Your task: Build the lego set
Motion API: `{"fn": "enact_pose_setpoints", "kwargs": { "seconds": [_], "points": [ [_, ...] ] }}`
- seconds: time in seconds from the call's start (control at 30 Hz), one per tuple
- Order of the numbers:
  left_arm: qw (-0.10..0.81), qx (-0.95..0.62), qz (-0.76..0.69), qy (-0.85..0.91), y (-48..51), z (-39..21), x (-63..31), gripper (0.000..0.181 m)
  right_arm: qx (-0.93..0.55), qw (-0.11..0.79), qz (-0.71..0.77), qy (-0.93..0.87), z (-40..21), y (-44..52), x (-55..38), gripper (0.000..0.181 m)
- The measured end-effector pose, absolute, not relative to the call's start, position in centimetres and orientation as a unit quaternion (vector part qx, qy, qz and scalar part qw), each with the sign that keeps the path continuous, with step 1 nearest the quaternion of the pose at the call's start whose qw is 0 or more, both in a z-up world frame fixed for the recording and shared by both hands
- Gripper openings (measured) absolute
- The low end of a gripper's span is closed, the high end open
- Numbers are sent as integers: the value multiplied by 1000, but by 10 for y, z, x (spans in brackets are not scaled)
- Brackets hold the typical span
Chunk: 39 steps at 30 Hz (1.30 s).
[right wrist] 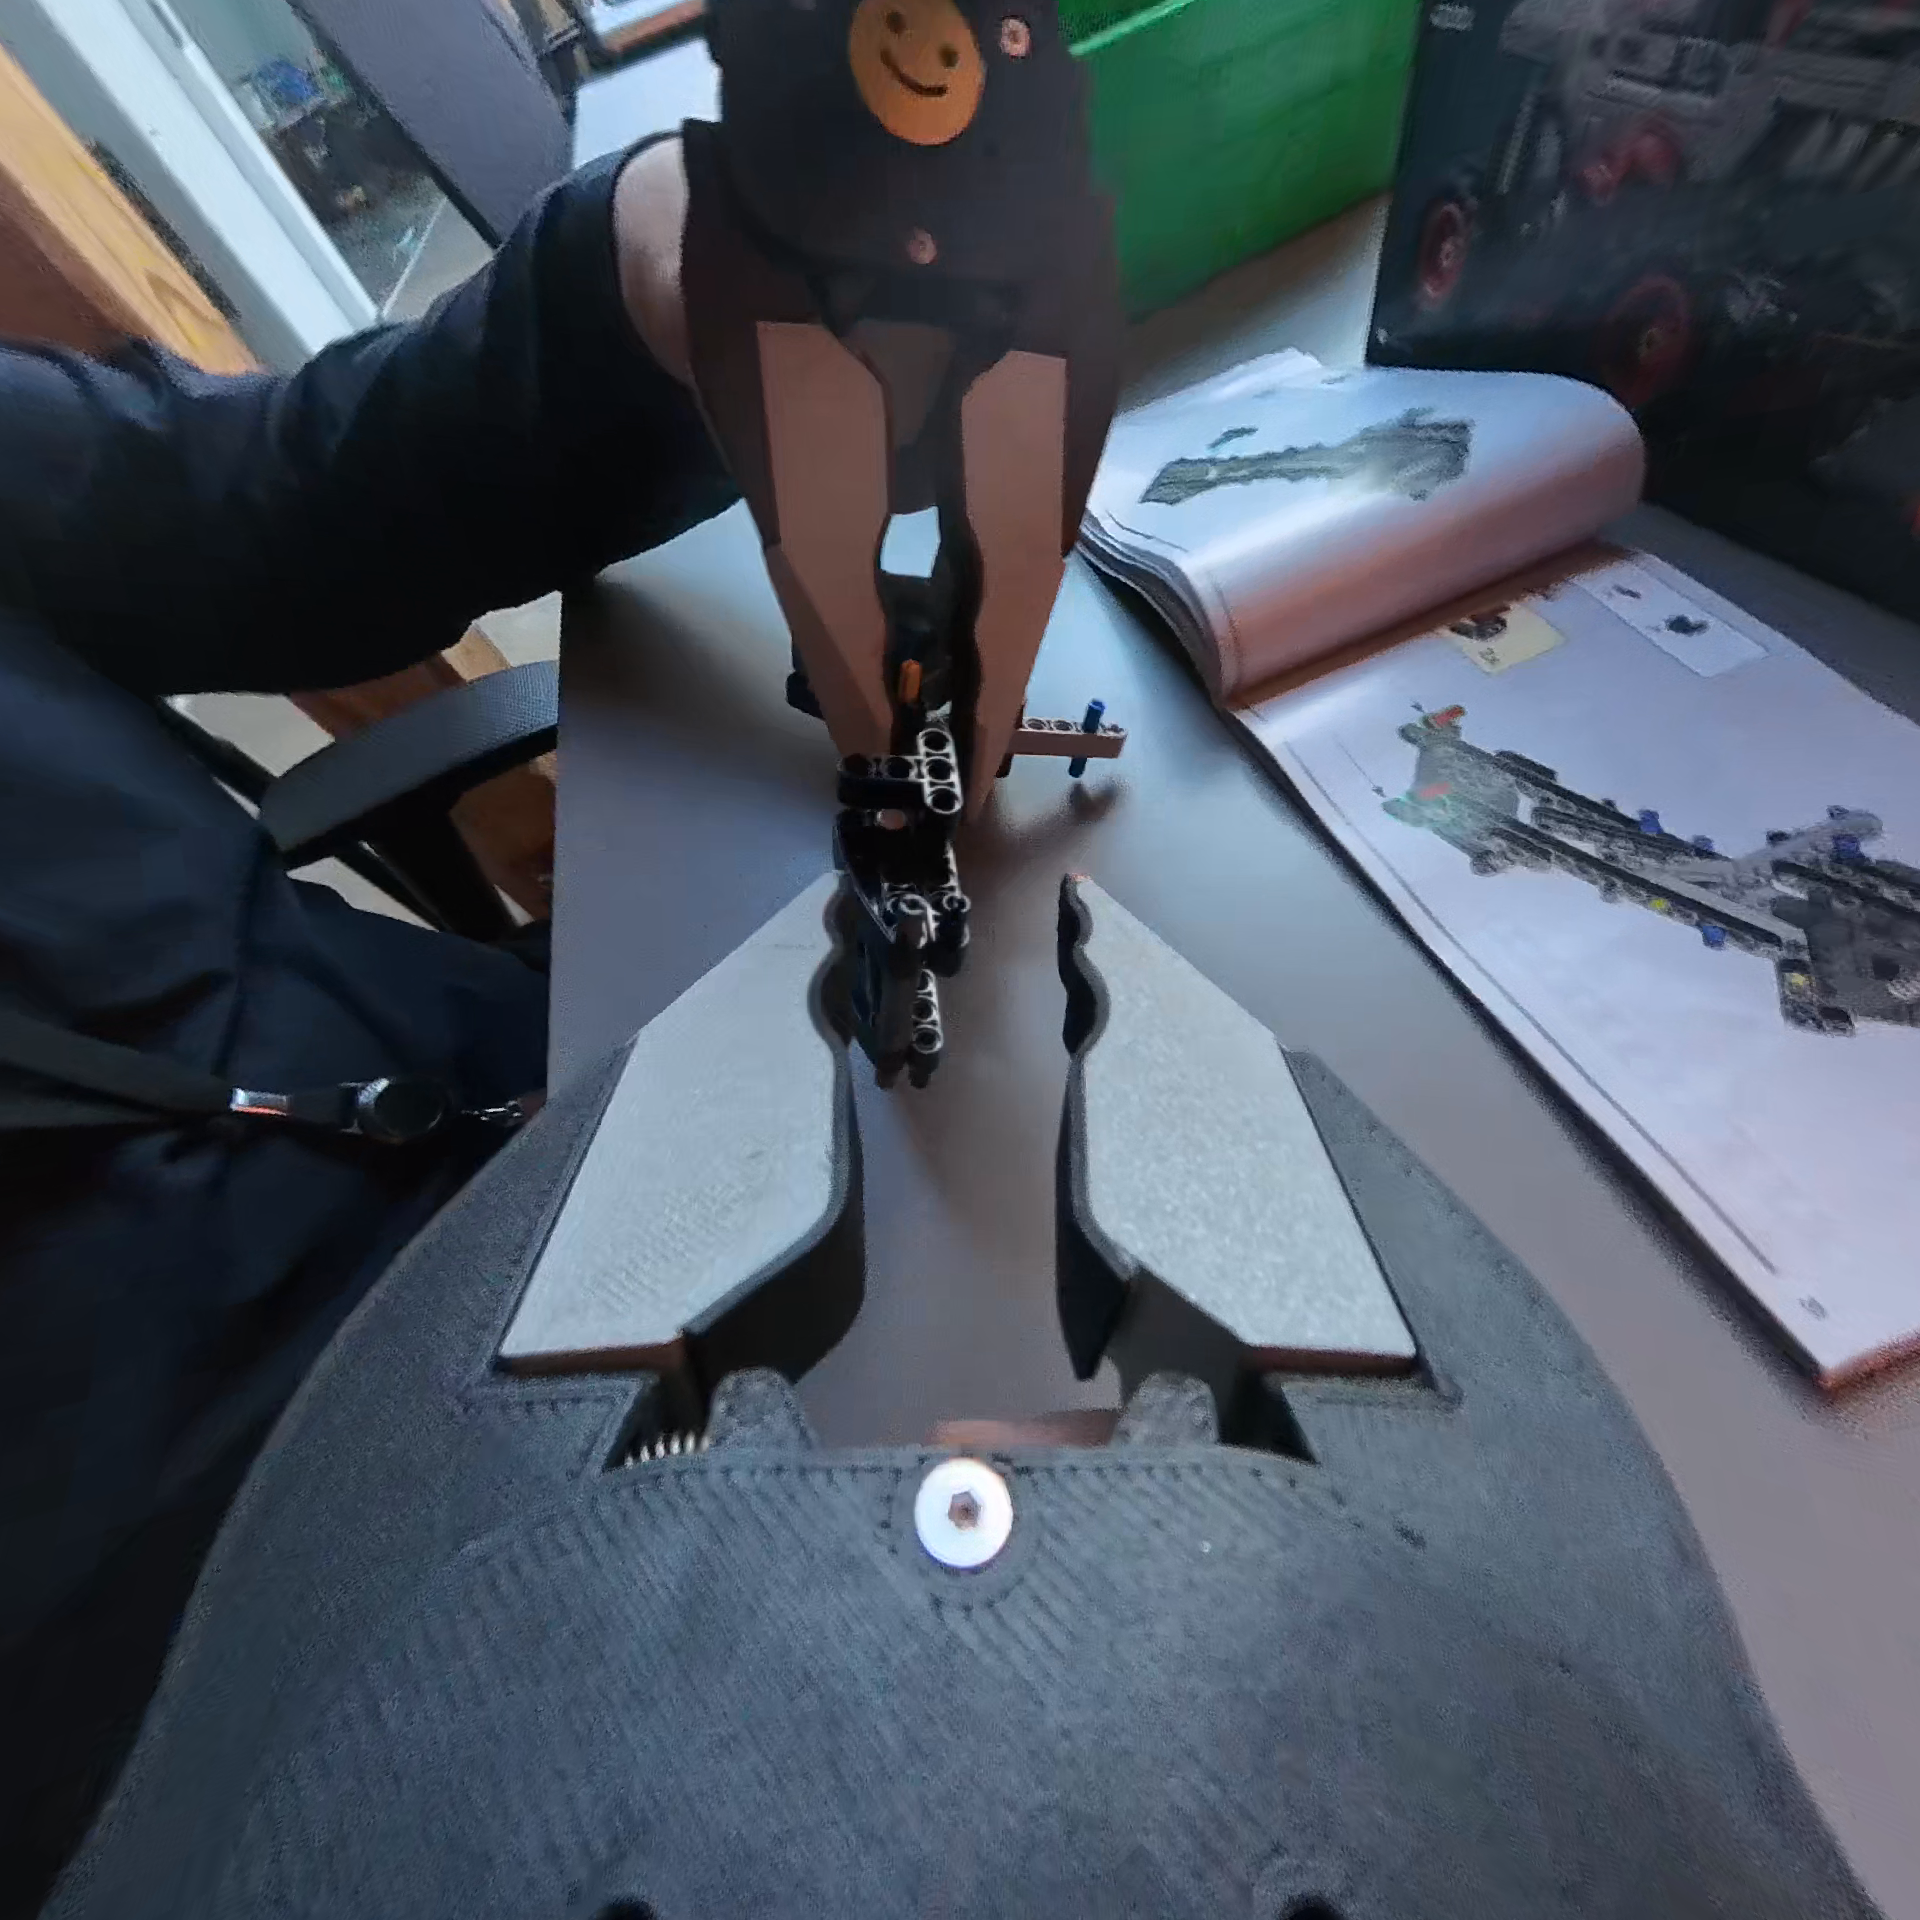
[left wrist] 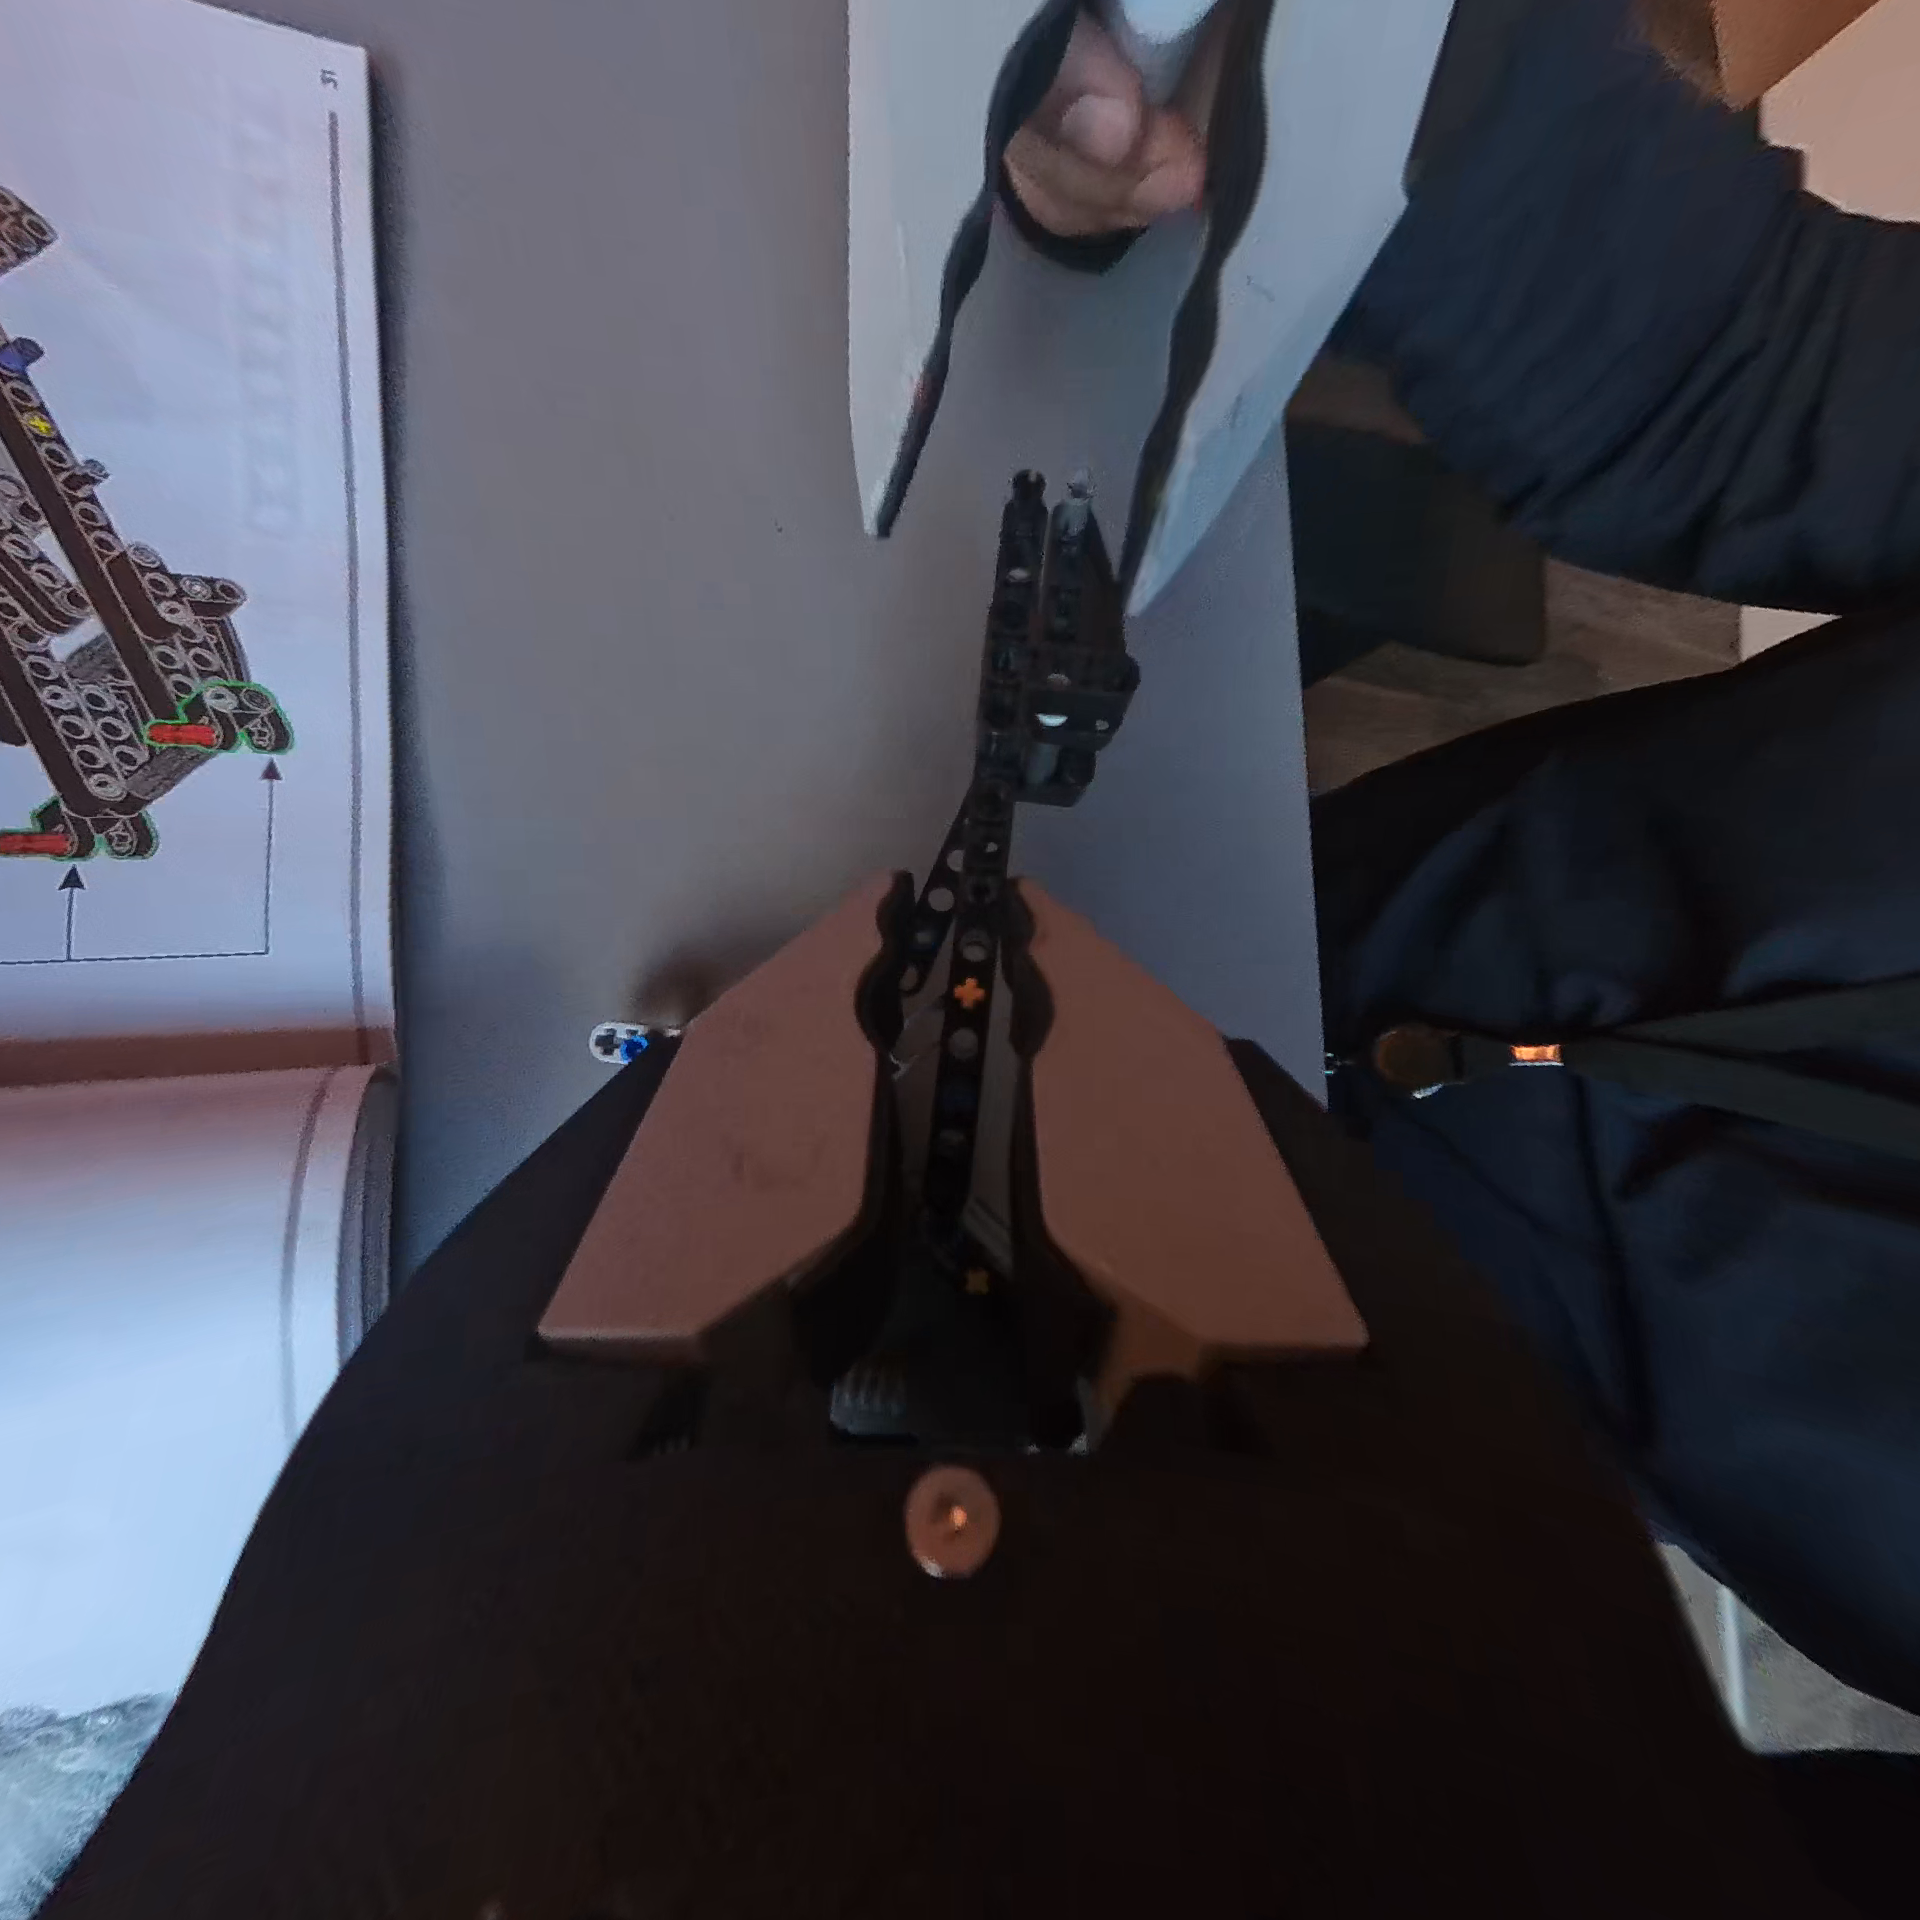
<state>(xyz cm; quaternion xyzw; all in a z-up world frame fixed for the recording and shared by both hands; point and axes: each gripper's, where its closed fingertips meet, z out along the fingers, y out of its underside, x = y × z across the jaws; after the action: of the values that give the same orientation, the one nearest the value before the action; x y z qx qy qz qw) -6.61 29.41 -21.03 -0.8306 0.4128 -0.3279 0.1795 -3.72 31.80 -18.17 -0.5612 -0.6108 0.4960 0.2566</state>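
A black assembly of holed lego beams point(left wrist: 1049, 665) with orange pins is clamped between the tan fingers of my left gripper point(left wrist: 961, 894), which is shut on its lower beam. In the right wrist view the left gripper point(right wrist: 935, 769) comes in from the top, holding the assembly point(right wrist: 904, 935) just above the dark table. My right gripper point(right wrist: 951, 904) is open, its grey fingers either side of the assembly's free end, which lies close to the left finger. The right gripper also shows in the left wrist view point(left wrist: 1008, 561), open around the assembly's far end.
A tan beam with a blue pin point(right wrist: 1070, 738) lies on the table point(right wrist: 1247, 935) behind the left gripper. The open instruction booklet point(right wrist: 1558, 831) lies to the right, with the set's box point(right wrist: 1662, 208) and a green bin point(right wrist: 1226, 135) behind. The person's dark sleeve point(right wrist: 312, 468) fills the left. The grippers' ends are close to 5 centimetres from one another.
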Motion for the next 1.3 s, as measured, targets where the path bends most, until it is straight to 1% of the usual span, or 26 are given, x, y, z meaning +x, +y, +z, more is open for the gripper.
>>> {"fn": "enact_pose_setpoints", "kwargs": {
  "seconds": [0.07, 0.1, 0.23, 0.37, 0.43, 0.7, 0.83, 0.9, 1.07, 1.1, 1.2, 1.3],
  "points": [
    [171, -835, -328, 408, 298, -211, -67, 14, -587, 218, 500, -599, -178, 323, -34, 27],
    [163, -836, -330, 408, 298, -212, -67, 14, -594, 202, 501, -597, -174, 323, -33, 28],
    [138, -844, -327, 402, 302, -215, -67, 14, -639, 193, 456, -589, -168, 336, -37, 25],
    [119, -844, -344, 393, 304, -215, -67, 14, -683, 168, 417, -576, -171, 341, -46, 26],
    [112, -842, -356, 390, 306, -214, -68, 15, -688, 169, 405, -578, -168, 343, -50, 27],
    [94, -837, -374, 389, 310, -214, -68, 15, -709, 113, 388, -578, -174, 342, -62, 27],
    [100, -837, -366, 395, 310, -214, -68, 15, -696, 99, 385, -599, -174, 338, -65, 26],
    [113, -840, -348, 400, 309, -216, -68, 15, -678, 92, 373, -626, -176, 330, -64, 21],
    [146, -841, -283, 437, 299, -221, -66, 14, -635, 118, 317, -695, -183, 318, -54, 4],
    [153, -840, -279, 439, 298, -221, -65, 14, -629, 117, 312, -702, -183, 316, -52, 3],
    [177, -837, -264, 446, 298, -221, -65, 14, -620, 110, 308, -714, -185, 310, -47, 10],
    [196, -834, -248, 452, 298, -221, -65, 13, -609, 114, 309, -721, -181, 306, -50, 11]
  ]
}}
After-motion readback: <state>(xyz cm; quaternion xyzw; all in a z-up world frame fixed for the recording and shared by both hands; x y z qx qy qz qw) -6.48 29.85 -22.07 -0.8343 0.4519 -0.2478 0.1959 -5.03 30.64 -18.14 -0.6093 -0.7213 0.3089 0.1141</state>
